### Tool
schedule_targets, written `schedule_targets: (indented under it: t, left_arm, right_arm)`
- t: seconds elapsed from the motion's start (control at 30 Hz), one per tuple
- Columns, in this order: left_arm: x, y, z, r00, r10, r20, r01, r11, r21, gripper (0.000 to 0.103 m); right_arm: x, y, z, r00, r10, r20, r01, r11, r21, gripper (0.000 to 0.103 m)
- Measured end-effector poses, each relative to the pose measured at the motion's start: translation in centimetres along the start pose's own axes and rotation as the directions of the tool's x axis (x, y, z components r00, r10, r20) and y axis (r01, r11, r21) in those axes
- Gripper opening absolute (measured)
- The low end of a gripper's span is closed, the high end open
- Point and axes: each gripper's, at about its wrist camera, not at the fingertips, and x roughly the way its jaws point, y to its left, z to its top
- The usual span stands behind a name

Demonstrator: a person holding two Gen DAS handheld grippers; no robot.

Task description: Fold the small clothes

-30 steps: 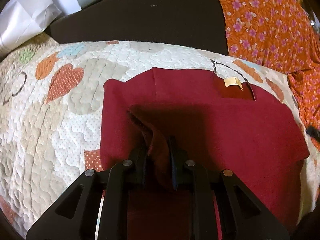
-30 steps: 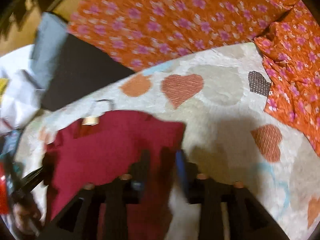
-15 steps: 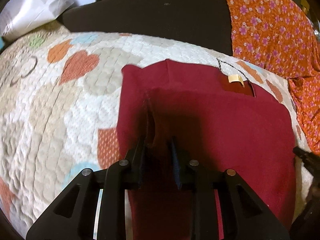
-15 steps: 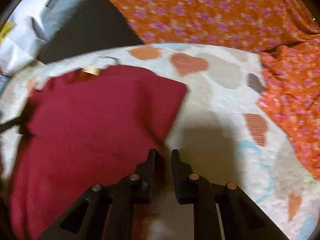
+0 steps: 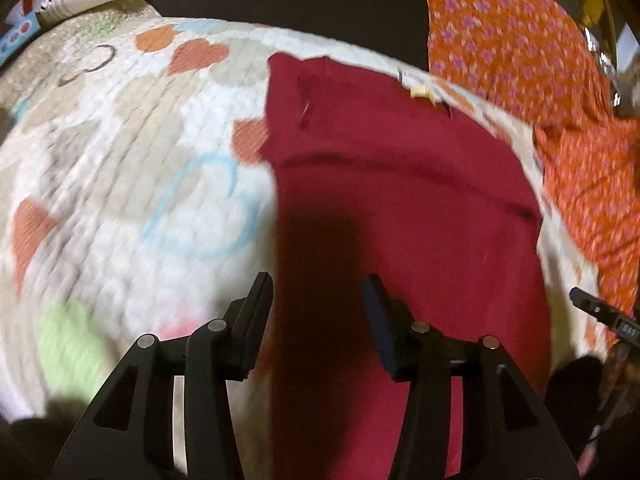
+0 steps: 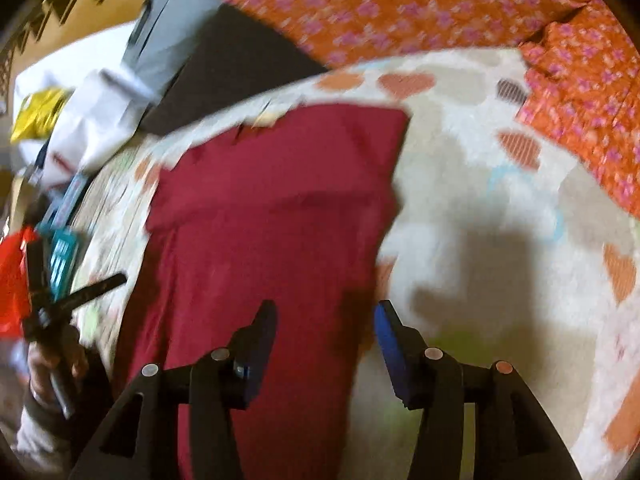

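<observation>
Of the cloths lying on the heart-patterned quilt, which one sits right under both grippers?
The plain dark red garment, lying flat between both open grippers' fingers. The orange flowered cloth lies off at the quilt's far edge.

Both wrist views look down, close, sharing the red garment (image 5: 400, 208) (image 6: 280, 200) from opposite edges.
</observation>
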Motion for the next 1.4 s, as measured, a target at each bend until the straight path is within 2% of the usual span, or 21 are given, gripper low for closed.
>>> schedule_targets:
  t: [0.1, 0.23, 0.37, 0.43, 0.67, 0.77, 0.83, 0.93, 1.0, 1.03, 1.07, 1.1, 1.13, 1.17, 1.3, 1.4]
  left_arm:
    - [-1.1, 1.0, -2.9, 0.999, 0.021, -0.038, -0.020, 1.000, 0.013, 0.047]
    - [-1.8, 2.1, -6.6, 0.994, 0.017, -0.105, -0.017, 1.000, 0.002, 0.047]
    - [-2.7, 1.4, -9.0, 0.994, 0.007, -0.110, -0.003, 0.999, 0.037, 0.047]
    - [-2.9, 1.0, -10.0, 0.992, 0.001, -0.125, 0.006, 0.999, 0.054, 0.051]
    - [-3.4, 1.2, -12.3, 0.984, -0.034, -0.175, 0.041, 0.999, 0.037, 0.052]
    - [-2.6, 1.3, -12.7, 0.977, -0.018, -0.214, 0.023, 1.000, 0.021, 0.052]
    - [-2.0, 1.1, -13.0, 0.971, -0.012, -0.239, 0.016, 1.000, 0.018, 0.053]
    - [-1.5, 0.4, -13.0, 0.968, -0.007, -0.250, 0.015, 0.999, 0.029, 0.061]
    - [-1.4, -0.3, -13.2, 0.968, 0.010, -0.252, 0.006, 0.998, 0.062, 0.062]
    - [-1.3, -0.5, -13.3, 0.968, 0.019, -0.249, 0.000, 0.997, 0.074, 0.059]
    - [-1.4, -0.8, -13.4, 0.969, 0.019, -0.245, 0.002, 0.996, 0.087, 0.041]
    - [-1.6, -1.0, -13.4, 0.970, 0.003, -0.244, 0.021, 0.995, 0.095, 0.031]
    - [-1.8, -1.1, -13.3, 0.969, -0.024, -0.244, 0.048, 0.995, 0.092, 0.008]
    - [-2.2, -1.1, -13.1, 0.967, -0.061, -0.246, 0.083, 0.993, 0.083, 0.008]
    - [-4.6, -1.5, -11.0, 0.976, -0.122, -0.183, 0.140, 0.986, 0.087, 0.007]
    - [-7.4, -2.0, -7.7, 0.980, -0.176, -0.089, 0.184, 0.979, 0.090, 0.007]
  right_arm:
    - [-0.1, 1.4, -3.4, 0.995, 0.019, -0.096, -0.023, 0.999, -0.033, 0.048]
    - [-0.5, 2.1, -7.0, 0.987, 0.007, -0.160, -0.016, 0.998, -0.054, 0.049]
    - [-0.3, 1.9, -10.3, 0.973, 0.042, -0.226, -0.045, 0.999, -0.011, 0.049]
    - [0.0, 2.1, -11.9, 0.964, 0.039, -0.263, -0.045, 0.999, -0.015, 0.049]
    - [0.6, 1.7, -14.2, 0.946, 0.104, -0.308, -0.092, 0.994, 0.054, 0.049]
    - [1.4, 1.7, -14.4, 0.940, 0.126, -0.318, -0.108, 0.991, 0.074, 0.049]
    - [1.8, 1.7, -14.5, 0.939, 0.140, -0.313, -0.113, 0.988, 0.103, 0.054]
    - [2.1, 1.3, -14.4, 0.940, 0.151, -0.305, -0.113, 0.984, 0.140, 0.054]
    - [1.9, 1.6, -14.4, 0.941, 0.159, -0.298, -0.124, 0.983, 0.133, 0.052]
    - [1.6, 1.8, -14.4, 0.941, 0.177, -0.288, -0.145, 0.981, 0.129, 0.040]
    - [1.2, 1.6, -14.3, 0.937, 0.211, -0.279, -0.180, 0.975, 0.133, 0.031]
    - [1.1, 1.8, -14.1, 0.929, 0.257, -0.267, -0.225, 0.964, 0.144, 0.013]
    - [1.0, 2.0, -13.9, 0.922, 0.289, -0.258, -0.256, 0.954, 0.154, 0.011]
    - [0.6, 2.2, -13.6, 0.919, 0.311, -0.241, -0.279, 0.947, 0.160, 0.011]
    - [-2.1, 3.8, -10.9, 0.906, 0.401, -0.132, -0.386, 0.914, 0.129, 0.011]
    - [-4.5, 4.8, -7.9, 0.904, 0.425, -0.040, -0.422, 0.904, 0.075, 0.011]
